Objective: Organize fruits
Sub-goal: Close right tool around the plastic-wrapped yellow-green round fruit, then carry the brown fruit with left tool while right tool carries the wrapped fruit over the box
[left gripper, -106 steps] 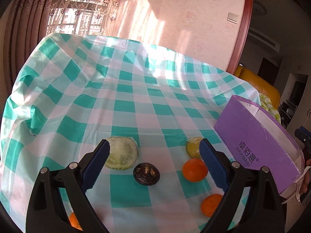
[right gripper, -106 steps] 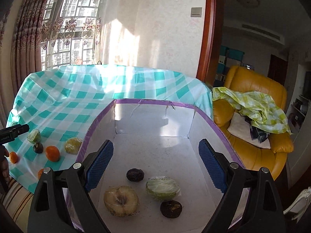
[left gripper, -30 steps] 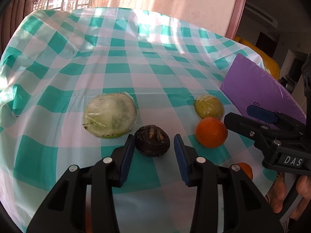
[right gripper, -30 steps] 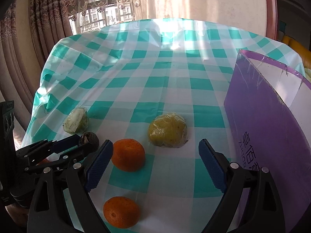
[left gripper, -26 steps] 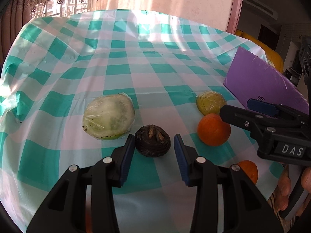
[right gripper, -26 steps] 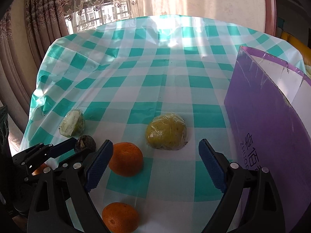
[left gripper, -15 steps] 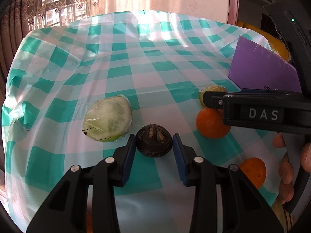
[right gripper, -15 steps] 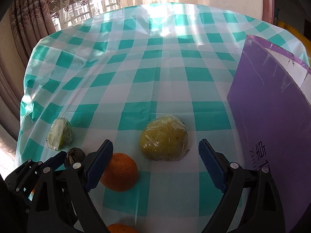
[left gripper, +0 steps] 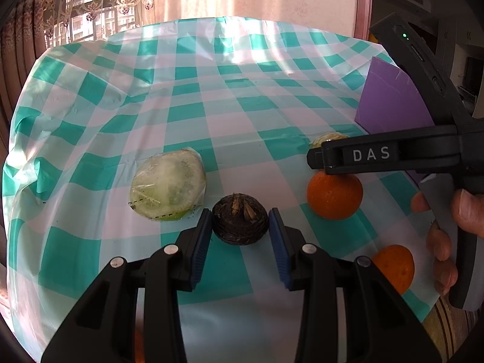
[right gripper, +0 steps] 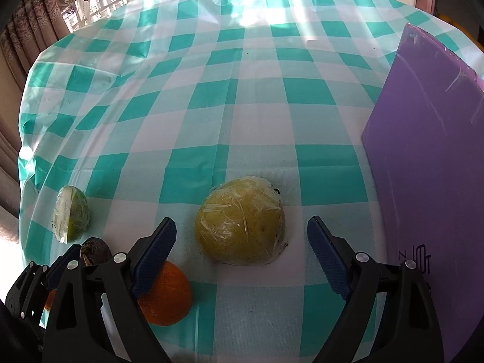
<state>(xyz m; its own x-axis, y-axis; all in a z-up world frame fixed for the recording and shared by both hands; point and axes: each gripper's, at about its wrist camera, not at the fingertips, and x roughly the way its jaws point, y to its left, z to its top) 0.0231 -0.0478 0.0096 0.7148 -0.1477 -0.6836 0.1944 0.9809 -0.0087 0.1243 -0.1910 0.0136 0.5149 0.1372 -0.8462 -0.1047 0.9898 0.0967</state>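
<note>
Fruits lying on the checked tablecloth (left gripper: 187, 112), beside the purple box (right gripper: 429, 151).
We are clamping the left gripper (left gripper: 239, 233) on the dark round fruit (left gripper: 240, 222); our right gripper (right gripper: 242, 251), jaws apart and just now narrowing, is straddling the wrapped yellow fruit (right gripper: 240, 233) without touching it, an orange (right gripper: 169, 296) under its left finger.

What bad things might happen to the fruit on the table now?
1. The left gripper pinches the small dark fruit only at its sides, so it might pop out when lifted.
2. The right gripper is open around the wrapped yellow fruit; the slippery wrap might let it slide.
3. One right finger hangs over the orange and could knock it rolling.
</note>
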